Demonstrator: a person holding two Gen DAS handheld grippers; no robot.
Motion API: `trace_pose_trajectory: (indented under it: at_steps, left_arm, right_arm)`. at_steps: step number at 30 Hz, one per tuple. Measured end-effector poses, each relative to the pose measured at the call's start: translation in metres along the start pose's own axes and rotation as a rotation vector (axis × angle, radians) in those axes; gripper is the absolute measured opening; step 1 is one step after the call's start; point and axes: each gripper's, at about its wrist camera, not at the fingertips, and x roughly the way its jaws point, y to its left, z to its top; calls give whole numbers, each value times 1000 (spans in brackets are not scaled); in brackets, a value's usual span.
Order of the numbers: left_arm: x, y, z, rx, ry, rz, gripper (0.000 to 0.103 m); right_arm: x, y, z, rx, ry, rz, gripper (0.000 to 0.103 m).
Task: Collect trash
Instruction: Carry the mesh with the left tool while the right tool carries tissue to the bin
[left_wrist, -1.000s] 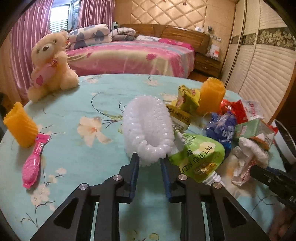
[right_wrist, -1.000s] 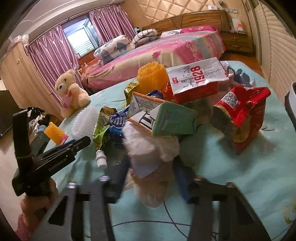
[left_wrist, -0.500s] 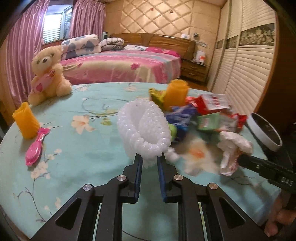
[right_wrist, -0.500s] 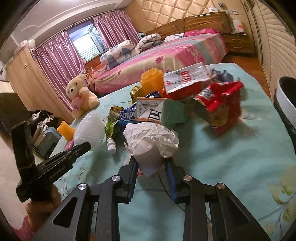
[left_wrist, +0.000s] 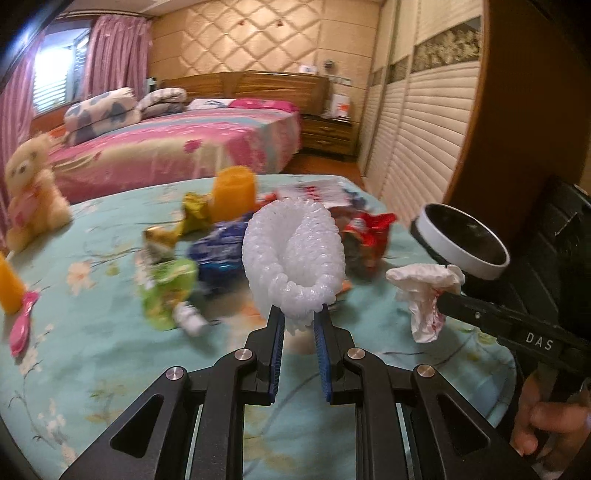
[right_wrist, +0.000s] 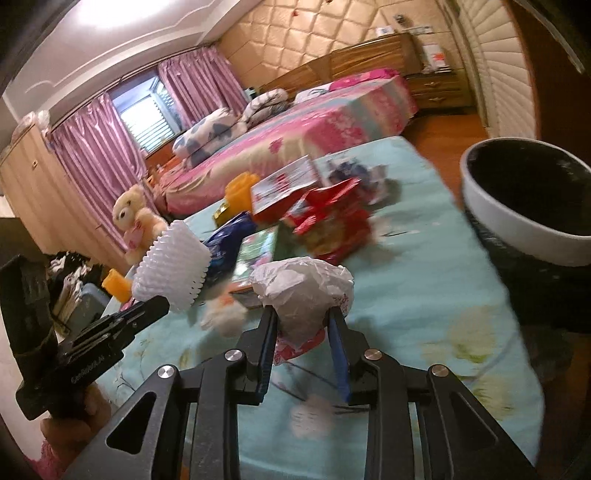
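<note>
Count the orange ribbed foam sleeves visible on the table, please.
2. One orange sleeve stands upright behind the trash pile, toward the bed. The other orange sleeve stands at the table's left edge, beside the pink brush. More may lie hidden behind the pile.

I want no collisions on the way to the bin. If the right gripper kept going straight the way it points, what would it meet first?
Probably the red snack bag in the trash pile; depth is unclear. The bin sits off to its right.
</note>
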Motion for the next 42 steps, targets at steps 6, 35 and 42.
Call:
trace_pose_trajectory:
  at_steps: [6,35,42]
  left_arm:
    - [4,-18,6,52,12,-48,15]
    - [32,-63,41,241,81,-214,16]
    - [32,-66,45,261,98,-241,16]
  right_arm:
    - [-21,-27,4,35,-33,-30,27]
    - [-76,-157,62,206,-178,-197,27]
    - [-65,-176,71,228,-154,-213,27]
